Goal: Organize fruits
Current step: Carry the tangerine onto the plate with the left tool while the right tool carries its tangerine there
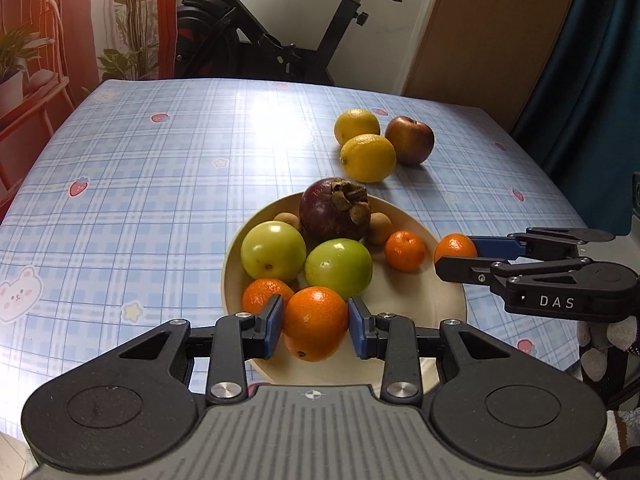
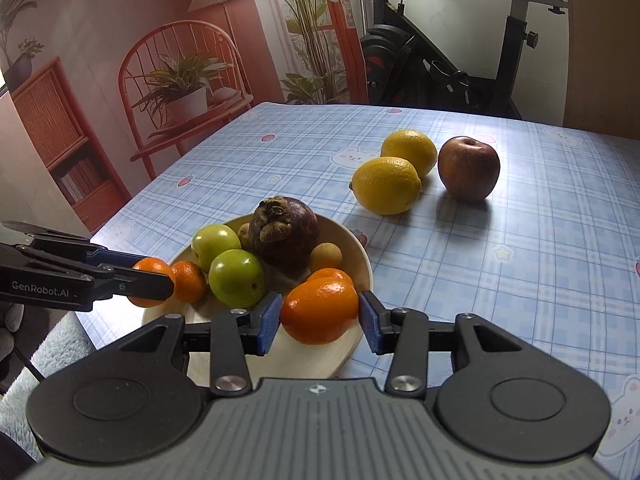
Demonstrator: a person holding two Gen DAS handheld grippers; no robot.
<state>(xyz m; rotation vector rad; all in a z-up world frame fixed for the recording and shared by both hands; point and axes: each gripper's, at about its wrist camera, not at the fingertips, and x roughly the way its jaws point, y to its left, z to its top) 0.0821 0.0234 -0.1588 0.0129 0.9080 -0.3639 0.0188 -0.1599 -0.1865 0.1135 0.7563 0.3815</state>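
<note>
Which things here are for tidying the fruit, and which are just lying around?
For the job:
- plate with green apples, a mangosteen and small oranges
- left gripper and right gripper, each shut on an orange
- two lemons and a red apple on the tablecloth

Just around:
- exercise bike
- potted plant

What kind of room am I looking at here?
Probably a home dining or living room: a table with a blue checked cartoon tablecloth, a black exercise bike, and a shallow cream plate of fruit.
</note>
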